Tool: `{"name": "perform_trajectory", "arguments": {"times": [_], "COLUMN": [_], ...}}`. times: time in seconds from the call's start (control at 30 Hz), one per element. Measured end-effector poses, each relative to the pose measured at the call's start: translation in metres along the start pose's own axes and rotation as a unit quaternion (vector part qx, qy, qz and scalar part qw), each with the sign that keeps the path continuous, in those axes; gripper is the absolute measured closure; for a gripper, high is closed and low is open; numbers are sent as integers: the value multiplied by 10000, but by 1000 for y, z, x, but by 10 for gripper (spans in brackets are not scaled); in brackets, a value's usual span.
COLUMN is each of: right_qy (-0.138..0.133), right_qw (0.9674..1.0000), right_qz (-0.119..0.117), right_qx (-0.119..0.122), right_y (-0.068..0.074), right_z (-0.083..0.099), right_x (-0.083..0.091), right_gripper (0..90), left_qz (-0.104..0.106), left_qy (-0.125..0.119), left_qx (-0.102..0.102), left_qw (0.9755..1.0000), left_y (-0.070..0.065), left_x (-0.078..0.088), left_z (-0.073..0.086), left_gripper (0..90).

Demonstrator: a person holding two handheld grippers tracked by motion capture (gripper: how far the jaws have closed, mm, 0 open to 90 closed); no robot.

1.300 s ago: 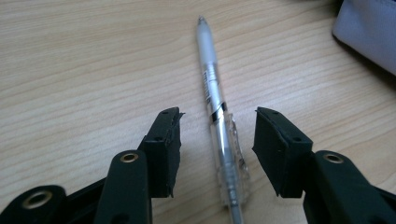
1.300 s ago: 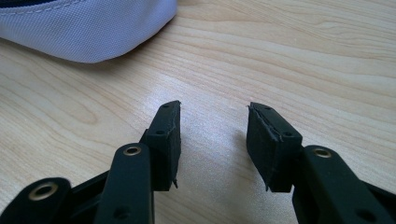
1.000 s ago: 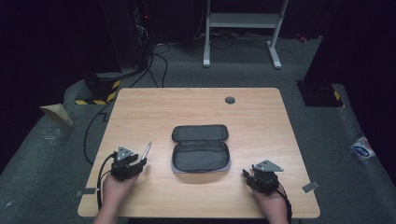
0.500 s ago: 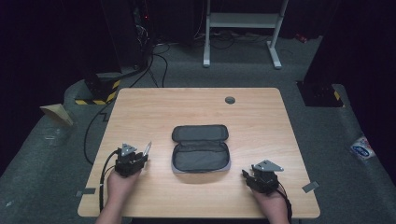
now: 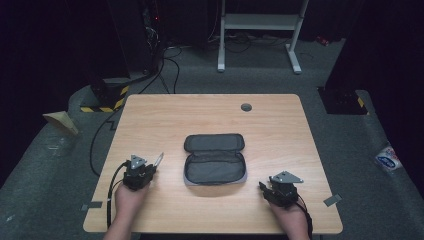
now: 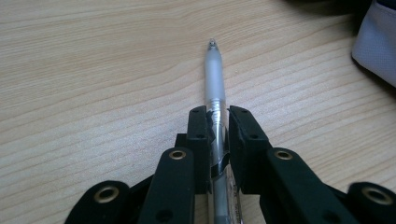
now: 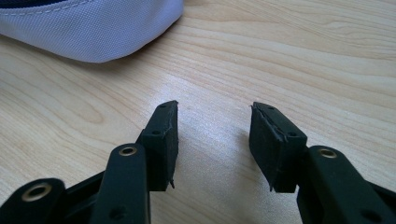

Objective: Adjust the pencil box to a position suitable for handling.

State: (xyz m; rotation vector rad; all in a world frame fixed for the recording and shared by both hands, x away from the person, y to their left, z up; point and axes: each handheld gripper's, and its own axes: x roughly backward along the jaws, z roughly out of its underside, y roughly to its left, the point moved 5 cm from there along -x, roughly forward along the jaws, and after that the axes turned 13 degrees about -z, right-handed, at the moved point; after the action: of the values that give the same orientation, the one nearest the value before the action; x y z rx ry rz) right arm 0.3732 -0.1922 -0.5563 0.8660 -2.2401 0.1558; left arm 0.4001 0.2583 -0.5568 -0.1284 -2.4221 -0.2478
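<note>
1. Left gripper [image 5: 148,167], near the table's left front: jaws have just been closing and now clamp a pen [image 6: 214,79] between the pads. In the left gripper view the barrel is pinched at mid-length, with the frosted front section and tip sticking out past the fingertips.

2. Pen's long axis runs straight out along the gripper's own line. In the high view the pen [image 5: 158,159] slants up and to the right from the gripper, tip end toward the pencil case [image 5: 215,160].

3. Pencil case: dark, unzipped, lying open at the middle of the table [image 5: 150,115], lid flap folded back away from the person, tray part nearer. It lies to the right of the left gripper, near but apart. In the left gripper view its pale edge [image 6: 376,42] shows at upper right.

4. Right gripper [image 5: 267,190], right front of the table: jaws partly open, nothing between them, bare wood beneath. The case's corner [image 7: 93,28] lies ahead and to its left, near, not touching.

5. Judgement: the left hand has the pen, so it is the one to move. The case's open tray lies off the pen's tip end, to the right and slightly forward; the pen's axis would need swinging to line up with the case's long side-to-side axis before lowering in.

6. Right gripper is about as near the case, on its other side; free to steady it.
</note>
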Motion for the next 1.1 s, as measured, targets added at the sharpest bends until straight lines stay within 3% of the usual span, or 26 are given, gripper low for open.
{"name": "perform_trajectory", "arguments": {"times": [0.17,0.3,0.7,1.1], "right_qy": [-1,1,2,5], "right_qw": [10000,10000,10000,10000], "right_qz": [-2,-4,-1,-5], "right_qx": [3,1,19,20], "right_y": [0,0,0,0], "right_z": [0,0,0,0], "right_x": [0,0,0,0], "right_gripper": [522,522,522,522], "left_qz": [26,81,149,168], "left_qy": [4,-107,-326,-780], "left_qx": [10,128,200,313], "left_qw": [10000,9998,9992,9963], "left_y": [-1,-1,2,3], "left_x": [1,4,15,29], "left_z": [0,-3,-7,-14], "left_gripper": [791,792,792,792]}}
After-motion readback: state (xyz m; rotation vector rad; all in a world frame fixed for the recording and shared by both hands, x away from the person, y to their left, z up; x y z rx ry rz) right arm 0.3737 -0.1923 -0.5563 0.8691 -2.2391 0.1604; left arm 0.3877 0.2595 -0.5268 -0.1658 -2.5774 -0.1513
